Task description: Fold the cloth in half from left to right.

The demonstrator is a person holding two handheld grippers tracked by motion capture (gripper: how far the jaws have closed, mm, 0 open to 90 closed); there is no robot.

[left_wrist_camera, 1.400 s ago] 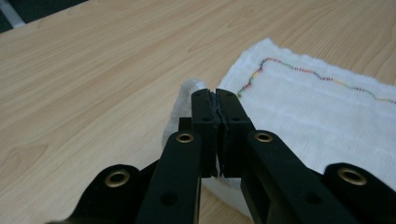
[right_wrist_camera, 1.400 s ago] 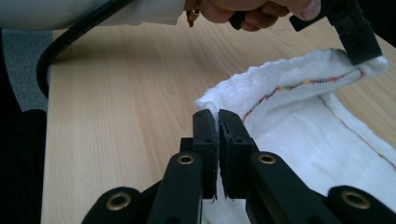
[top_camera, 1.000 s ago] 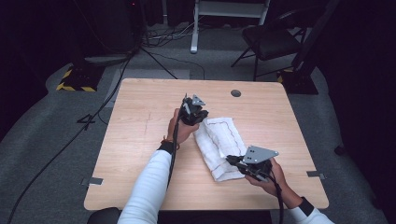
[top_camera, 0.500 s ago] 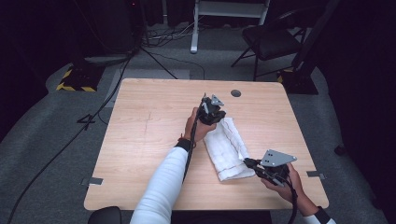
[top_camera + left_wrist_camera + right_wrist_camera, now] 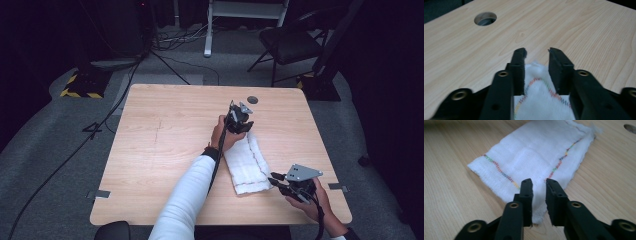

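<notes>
A white cloth with multicoloured stitching lies folded into a narrow strip on the wooden table, right of centre. My left gripper sits at the cloth's far end. In the left gripper view its jaws stand open, and the cloth's far corner lies between and under them. My right gripper is at the cloth's near right corner. In the right gripper view its jaws are a little apart above the near edge of the cloth, not closed on it.
A round cable hole is cut in the table just beyond the left gripper. The table's near edge runs close behind the right hand. A chair and floor cables stand past the far edge.
The left gripper swept right and farther across the table, and the cloth went from a wide spread to a narrow folded strip. The right gripper drew back toward the near right corner.
</notes>
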